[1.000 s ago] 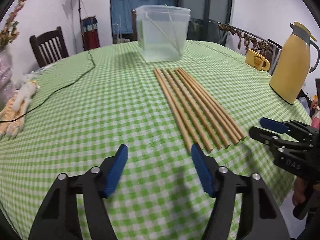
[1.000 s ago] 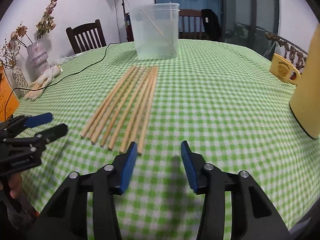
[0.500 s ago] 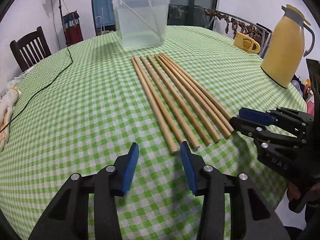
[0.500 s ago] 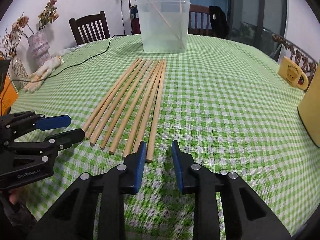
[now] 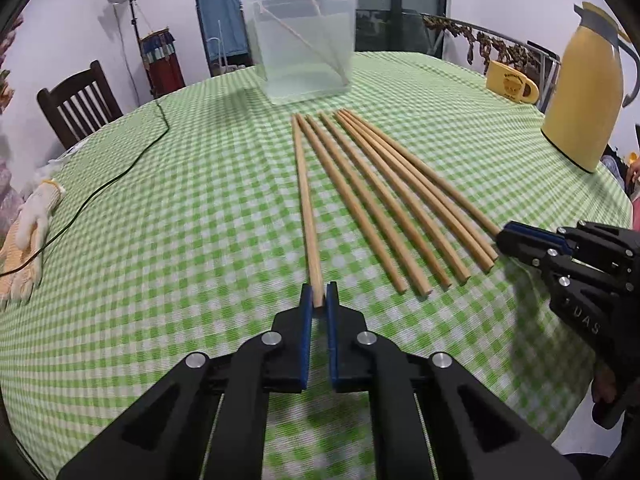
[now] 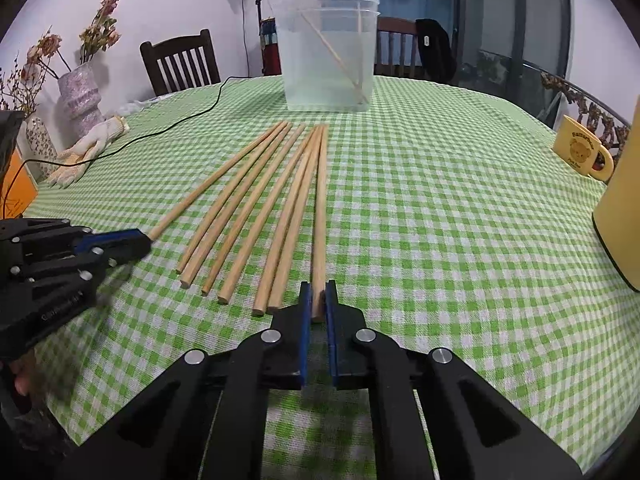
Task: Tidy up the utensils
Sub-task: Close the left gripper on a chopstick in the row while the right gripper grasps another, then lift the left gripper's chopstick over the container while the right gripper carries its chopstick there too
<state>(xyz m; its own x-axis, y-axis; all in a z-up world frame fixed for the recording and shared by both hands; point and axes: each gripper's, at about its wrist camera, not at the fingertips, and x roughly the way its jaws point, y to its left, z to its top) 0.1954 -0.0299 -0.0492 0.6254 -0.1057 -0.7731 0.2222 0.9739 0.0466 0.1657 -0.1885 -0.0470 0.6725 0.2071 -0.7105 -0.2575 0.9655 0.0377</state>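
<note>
Checked tablecloth (image 5: pixel 180 208): long tan wooden chopsticks (image 5: pixel 360 200).

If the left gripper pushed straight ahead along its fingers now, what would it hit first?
The left gripper, shut on the leftmost chopstick, points toward the clear plastic container. Only tablecloth lies between, so probably the container, though depth is unclear.

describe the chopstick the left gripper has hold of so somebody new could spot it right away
Start at the clear plastic tub on the green checked tablecloth; chopsticks fan out from it. Yours is the leftmost chopstick, splayed apart from the others, its near end pinched in the left gripper.
</note>
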